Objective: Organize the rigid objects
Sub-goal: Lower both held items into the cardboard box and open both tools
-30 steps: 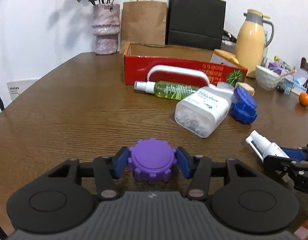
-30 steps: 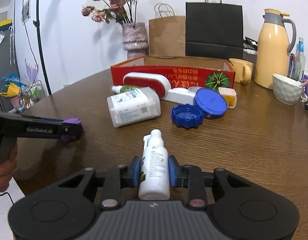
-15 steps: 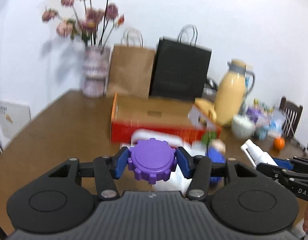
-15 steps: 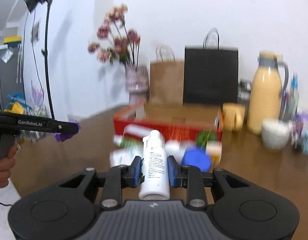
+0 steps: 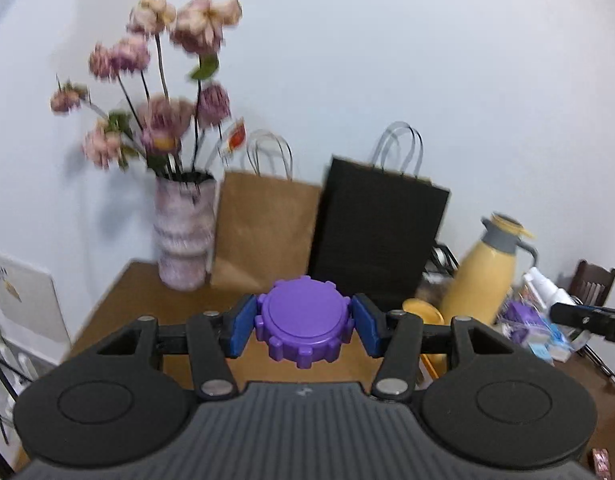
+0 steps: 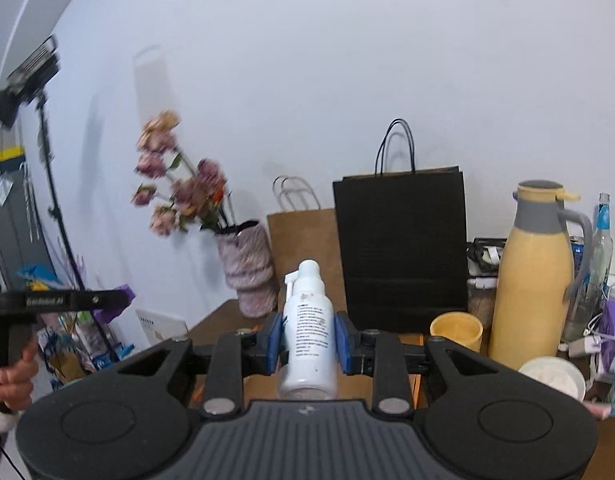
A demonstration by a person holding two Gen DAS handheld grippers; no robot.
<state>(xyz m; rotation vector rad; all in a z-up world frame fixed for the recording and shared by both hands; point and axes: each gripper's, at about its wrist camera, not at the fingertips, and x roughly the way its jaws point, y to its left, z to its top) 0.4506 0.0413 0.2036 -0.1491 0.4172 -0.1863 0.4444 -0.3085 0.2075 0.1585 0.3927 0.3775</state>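
My left gripper (image 5: 302, 326) is shut on a purple ridged lid (image 5: 303, 322) and holds it high above the table, facing the back wall. My right gripper (image 6: 308, 338) is shut on a white spray bottle (image 6: 308, 336), nozzle pointing up and away, also raised high. The left gripper with the purple lid shows at the left of the right wrist view (image 6: 115, 298). The right gripper with the white bottle shows at the right edge of the left wrist view (image 5: 547, 290). The red box and the other table objects are hidden below both views.
At the table's back stand a pink vase of flowers (image 5: 183, 232), a brown paper bag (image 5: 263, 232), a black paper bag (image 5: 379, 236), a yellow thermos jug (image 6: 535, 276), a yellow mug (image 6: 455, 330) and a white bowl (image 6: 555, 376). Clutter fills the right side.
Both grippers have lifted well up off the table with their objects; the views tilted upward, so the red box and the table items dropped out of sight.
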